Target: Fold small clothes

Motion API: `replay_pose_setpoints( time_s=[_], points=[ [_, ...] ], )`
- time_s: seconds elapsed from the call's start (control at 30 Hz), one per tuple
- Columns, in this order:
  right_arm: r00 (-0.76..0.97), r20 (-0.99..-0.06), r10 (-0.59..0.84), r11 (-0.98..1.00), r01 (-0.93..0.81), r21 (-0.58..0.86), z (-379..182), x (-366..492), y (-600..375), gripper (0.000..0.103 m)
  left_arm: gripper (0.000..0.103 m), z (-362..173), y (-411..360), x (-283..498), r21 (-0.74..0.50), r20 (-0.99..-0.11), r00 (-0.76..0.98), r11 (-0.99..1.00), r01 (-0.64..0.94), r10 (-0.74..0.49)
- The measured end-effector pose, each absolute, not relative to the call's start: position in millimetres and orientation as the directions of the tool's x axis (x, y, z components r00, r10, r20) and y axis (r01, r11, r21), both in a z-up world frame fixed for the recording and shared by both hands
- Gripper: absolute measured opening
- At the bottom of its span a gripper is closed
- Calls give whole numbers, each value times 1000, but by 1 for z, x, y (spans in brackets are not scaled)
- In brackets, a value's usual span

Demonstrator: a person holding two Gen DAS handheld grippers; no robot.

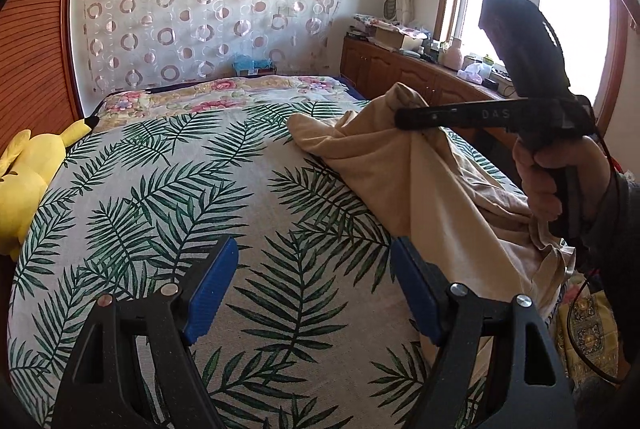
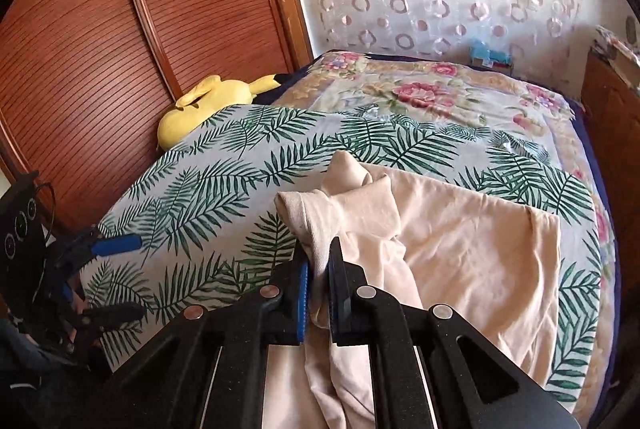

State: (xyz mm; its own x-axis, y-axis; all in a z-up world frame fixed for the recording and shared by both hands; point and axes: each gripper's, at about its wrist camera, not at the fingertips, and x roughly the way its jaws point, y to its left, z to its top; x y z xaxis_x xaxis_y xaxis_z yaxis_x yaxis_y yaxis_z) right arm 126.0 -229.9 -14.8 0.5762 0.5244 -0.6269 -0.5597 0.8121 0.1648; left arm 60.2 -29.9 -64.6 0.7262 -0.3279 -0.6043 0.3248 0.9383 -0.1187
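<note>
The beige garment (image 2: pixel 460 241), light and limp, sags from the right gripper's (image 2: pixel 318 293) pinching jaws; left gripper (image 1: pixel 314 293) spread, should take its hem.

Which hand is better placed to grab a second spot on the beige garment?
Left: its tongs are open and empty over the bedspread, while the right tongs are shut on the beige garment.

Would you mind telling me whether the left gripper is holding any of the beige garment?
No, the left gripper stands open over the leaf-print bedspread, with no beige garment between its blue pads.
</note>
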Motion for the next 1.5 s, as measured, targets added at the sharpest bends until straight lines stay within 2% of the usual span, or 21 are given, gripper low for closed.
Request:
replay_pose_setpoints(
  time_s=[0.2, 0.43, 0.63, 0.7, 0.77, 0.93, 1.17, 1.3, 1.5],
  points=[
    [646, -578, 499, 845, -510, 159, 0, 134, -245, 6, 79, -66, -29, 60, -121, -606, 725, 939, 322, -327],
    [761, -587, 276, 949, -313, 41, 13, 164, -293, 6, 79, -67, -34, 59, -120, -611, 719, 936, 332, -333],
    [765, -641, 69, 992, -122, -40, -10, 201, -326, 6, 79, -71, -39, 61, -117, -624, 705, 933, 341, -337],
    [729, -683, 31, 991, -113, -76, -23, 208, -326, 14, 79, -72, -41, 61, -115, -629, 700, 931, 346, -338],
    [721, -693, 8, 990, -101, -94, -29, 208, -326, 32, 79, -73, -43, 61, -114, -632, 696, 930, 350, -340],
    [728, -685, 33, 989, -122, -83, -24, 181, -331, 32, 79, -75, -51, 61, -122, -642, 677, 920, 372, -359],
    [707, -683, 183, 961, -275, -27, -33, 92, -326, 32, 79, -80, -69, 56, -144, -664, 625, 891, 432, -410],
    [674, -705, 221, 952, -306, 6, -48, 55, -327, 32, 64, -83, -78, 51, -183, -687, 564, 860, 476, -458],
    [627, -723, 289, 933, -353, 68, -63, 25, -331, 32, 55, -90, -90, 42, -180, -715, 521, 843, 507, -466]
  ],
)
